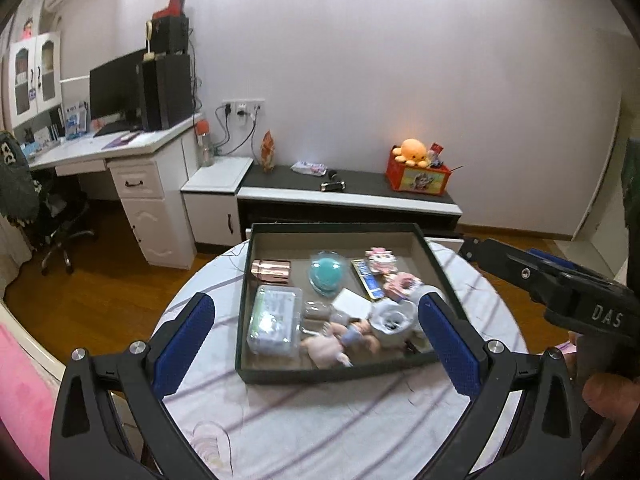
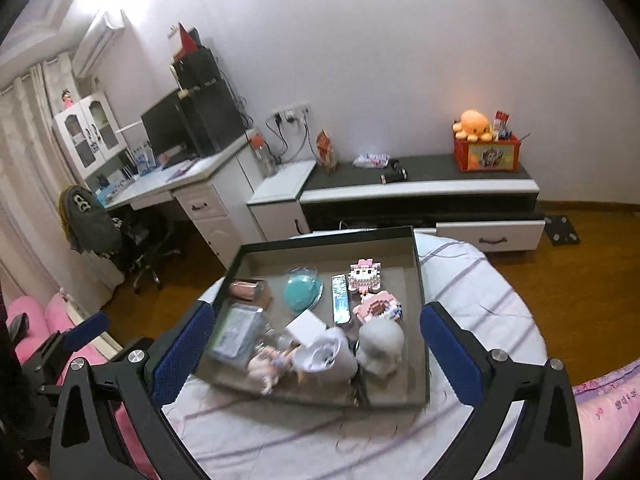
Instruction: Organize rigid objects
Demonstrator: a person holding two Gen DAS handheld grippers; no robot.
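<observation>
A dark shallow tray (image 1: pixel 436 264) (image 2: pixel 418 264) sits on a round table covered with a striped cloth (image 1: pixel 320 420) (image 2: pixel 500 304). In it lie a rose-gold can (image 1: pixel 272 269), a teal dome (image 1: pixel 327 276) (image 2: pixel 302 290), a clear plastic box (image 1: pixel 275 318), a white cup (image 1: pixel 390 322) (image 2: pixel 322 354), a doll (image 1: pixel 338 340), pink block figures (image 1: pixel 382 261) (image 2: pixel 364 276) and a blue bar (image 2: pixel 341 298). My left gripper (image 1: pixel 316 344) is open and empty above the tray's near side. My right gripper (image 2: pixel 316 352) is open and empty too; it also shows in the left wrist view (image 1: pixel 472 246).
A low TV cabinet (image 1: pixel 348 196) (image 2: pixel 420 190) with a red box and orange plush (image 1: pixel 416 160) (image 2: pixel 480 136) stands behind the table. A desk with a monitor (image 1: pixel 116 92) and an office chair (image 1: pixel 60 216) are at left. A pink sofa edge (image 2: pixel 36 312) is near left.
</observation>
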